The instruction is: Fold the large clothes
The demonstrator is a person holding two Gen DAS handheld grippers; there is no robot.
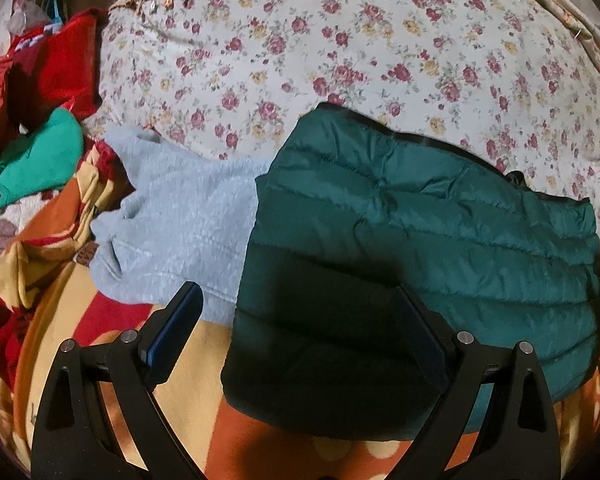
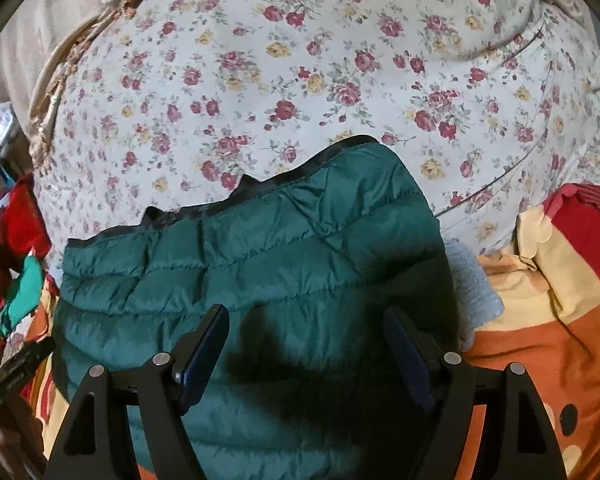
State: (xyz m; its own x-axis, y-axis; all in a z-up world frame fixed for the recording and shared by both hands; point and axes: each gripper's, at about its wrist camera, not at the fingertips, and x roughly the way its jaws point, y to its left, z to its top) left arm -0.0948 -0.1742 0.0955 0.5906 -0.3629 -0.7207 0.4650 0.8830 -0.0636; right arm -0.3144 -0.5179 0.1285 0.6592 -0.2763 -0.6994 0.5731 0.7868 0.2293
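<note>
Both views are sharp at centre and evenly lit, with strong fisheye bending and black corners. Gripper-shaped shadows fall dark on the green jacket point(image 1: 420, 216) (light from behind the cameras). The quilt point(image 2: 300, 60) looks slightly washed out.

A green quilted jacket point(image 2: 260, 264) of slick, faintly glossy synthetic cloth — stitched into puffy bands — lies on a matt printed blanket point(image 2: 540, 344). Beside it, a pale grey fleece garment point(image 1: 180, 220) looks soft and fuzzy. Behind, a floral cotton-like sheet point(image 1: 340, 48) appears smooth and matt — the gripper arms point(image 1: 296, 320) matt black plastic with bright metal pins.
</note>
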